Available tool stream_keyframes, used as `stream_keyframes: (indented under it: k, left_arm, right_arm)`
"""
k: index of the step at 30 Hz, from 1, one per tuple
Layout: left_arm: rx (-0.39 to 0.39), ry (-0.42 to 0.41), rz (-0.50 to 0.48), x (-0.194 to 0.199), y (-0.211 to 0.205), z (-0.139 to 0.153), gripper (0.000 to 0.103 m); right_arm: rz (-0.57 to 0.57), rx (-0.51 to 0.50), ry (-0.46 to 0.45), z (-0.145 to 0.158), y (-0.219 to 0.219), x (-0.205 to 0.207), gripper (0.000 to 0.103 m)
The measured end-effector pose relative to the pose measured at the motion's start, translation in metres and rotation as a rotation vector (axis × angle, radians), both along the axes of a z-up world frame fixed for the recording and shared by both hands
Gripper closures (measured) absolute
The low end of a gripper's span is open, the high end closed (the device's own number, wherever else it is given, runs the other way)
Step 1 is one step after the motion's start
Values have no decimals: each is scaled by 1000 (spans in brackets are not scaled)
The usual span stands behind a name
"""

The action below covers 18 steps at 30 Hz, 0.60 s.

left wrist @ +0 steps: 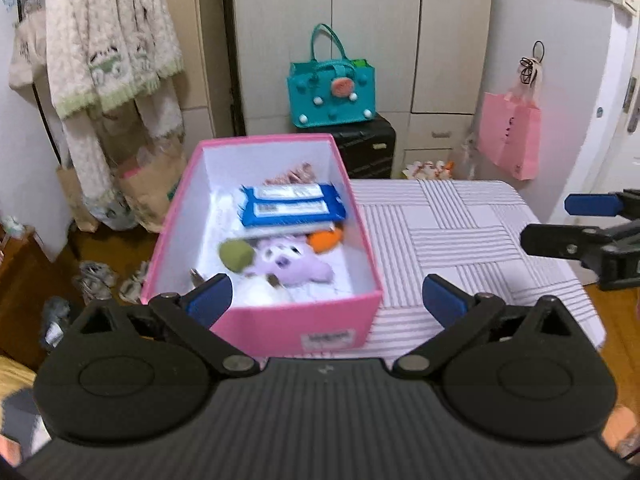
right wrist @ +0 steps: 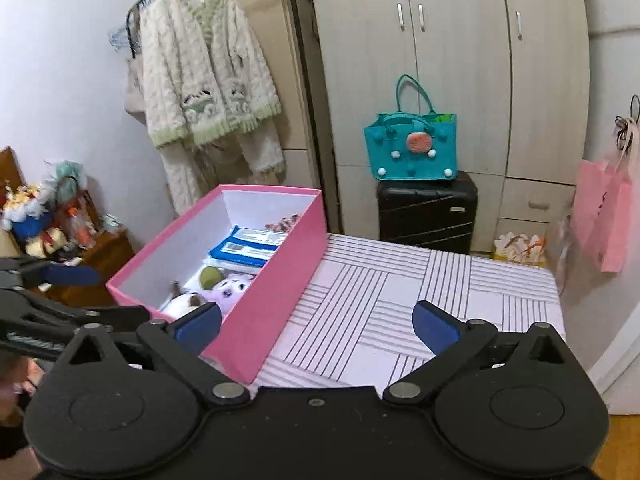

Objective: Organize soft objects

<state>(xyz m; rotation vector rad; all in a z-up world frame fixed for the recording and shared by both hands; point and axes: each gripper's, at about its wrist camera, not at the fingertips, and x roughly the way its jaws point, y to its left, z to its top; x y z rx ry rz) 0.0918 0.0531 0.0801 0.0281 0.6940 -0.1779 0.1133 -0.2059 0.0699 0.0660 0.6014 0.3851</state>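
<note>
The left gripper (left wrist: pixel 327 300) hangs with its blue-padded fingers spread wide and nothing between them, poised over the near end of the pink box (left wrist: pixel 304 326); the right gripper (right wrist: pixel 316 326) is likewise spread and empty, held just beside the box's long side over the bare striped tablecloth (right wrist: pixel 420 292). The cloth — white with grey line blocks — covers a table whose far edge meets the room behind: a pale wardrobe (right wrist: pixel 452 60) with metal handles, and in front of it a black suitcase (right wrist: pixel 427 210) with a teal felt handbag (right wrist: pixel 410 148) standing on top. A pink paper bag (right wrist: pixel 602 216) hangs beyond the box's right, near the table's far corner, and a fluffy cream-and-green cardigan (right wrist: pixel 204 76) hangs on a rail beyond the box's left, above brown paper bags (left wrist: pixel 148 188) on the wooden floor. Nothing lies on the cloth between the grippers and the box. The box sits at the table's left edge, open-topped and white inside. In it lie the soft things: a lilac plush toy (left wrist: pixel 290 262) at the near end, touching a green ball-like toy (left wrist: pixel 236 254) and a white plush (right wrist: pixel 182 304), an orange piece (left wrist: pixel 326 239) beside it, then two blue wipe packs (left wrist: pixel 292 210) stacked mid-box, and a blurred pinkish item (left wrist: pixel 290 174) at the far end.
</note>
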Motion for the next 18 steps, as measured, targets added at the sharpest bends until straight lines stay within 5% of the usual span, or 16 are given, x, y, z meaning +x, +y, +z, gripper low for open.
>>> stream_keyframes:
  k: [18]
  left_arm:
    - [57,-42,25,-27,-30,-30,0]
  right_arm:
    - [-120,-200,-81,-32,10,-46,0]
